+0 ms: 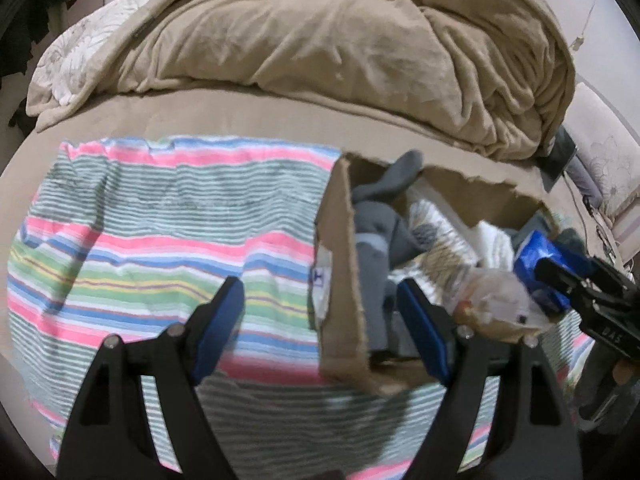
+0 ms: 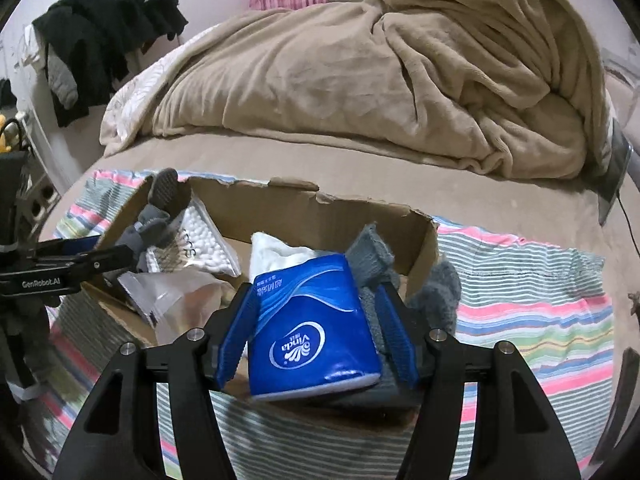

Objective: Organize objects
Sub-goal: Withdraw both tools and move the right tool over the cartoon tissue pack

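Left gripper (image 1: 320, 312) jaws apart, empty, straddling the cardboard box (image 1: 340, 272) left wall over the striped towel (image 1: 160, 240); grey socks (image 1: 376, 216) ahead inside; right gripper (image 2: 316, 332) clamped on blue tissue pack (image 2: 312, 328) above the box's near edge.

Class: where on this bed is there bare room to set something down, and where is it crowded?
Free: striped towel left of the cardboard box, below the beige blanket. Crowded: inside the box, where the right gripper holds the tissue pack.

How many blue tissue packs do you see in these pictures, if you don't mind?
1: the blue tissue pack sits between the right gripper fingers, above the cardboard box. Others may hide under clutter.
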Tool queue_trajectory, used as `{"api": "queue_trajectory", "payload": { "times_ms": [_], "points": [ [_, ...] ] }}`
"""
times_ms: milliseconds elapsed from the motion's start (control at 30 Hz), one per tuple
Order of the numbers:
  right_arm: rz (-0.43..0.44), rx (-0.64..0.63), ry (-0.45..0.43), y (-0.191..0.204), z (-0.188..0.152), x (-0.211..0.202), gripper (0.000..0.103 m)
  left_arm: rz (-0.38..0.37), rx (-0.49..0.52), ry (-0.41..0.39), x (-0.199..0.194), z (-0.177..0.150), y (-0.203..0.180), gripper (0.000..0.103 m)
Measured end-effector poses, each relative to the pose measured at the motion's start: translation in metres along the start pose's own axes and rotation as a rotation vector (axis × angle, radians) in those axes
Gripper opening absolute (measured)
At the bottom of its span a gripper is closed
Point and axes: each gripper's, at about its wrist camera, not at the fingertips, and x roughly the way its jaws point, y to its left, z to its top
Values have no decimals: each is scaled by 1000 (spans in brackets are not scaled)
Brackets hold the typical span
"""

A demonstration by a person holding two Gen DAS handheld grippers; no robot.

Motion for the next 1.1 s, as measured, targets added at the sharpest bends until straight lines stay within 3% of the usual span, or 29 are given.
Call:
{"api": "queue_trajectory", "payload": {
  "times_ms": [67, 200, 600, 733, 1100],
  "points": [
    [4, 12, -6, -1, 1, -7, 66, -9, 2, -16, -10, -1, -3, 80],
    [16, 18, -28, 3, 3, -27, 81, -29, 14, -46, -34, -6, -12, 80],
    [54, -17, -48, 35, -15, -74, 83, -48, 42, -117, -104, -37, -27, 80],
    [66, -23, -51, 42, -25, -86, 88, -56, 51, -113, -117, -53, -31, 81],
    [78, -23, -22, 57, -57, -102, 89, -81, 80, -83, -133, -97, -44, 81]
  ]
}}
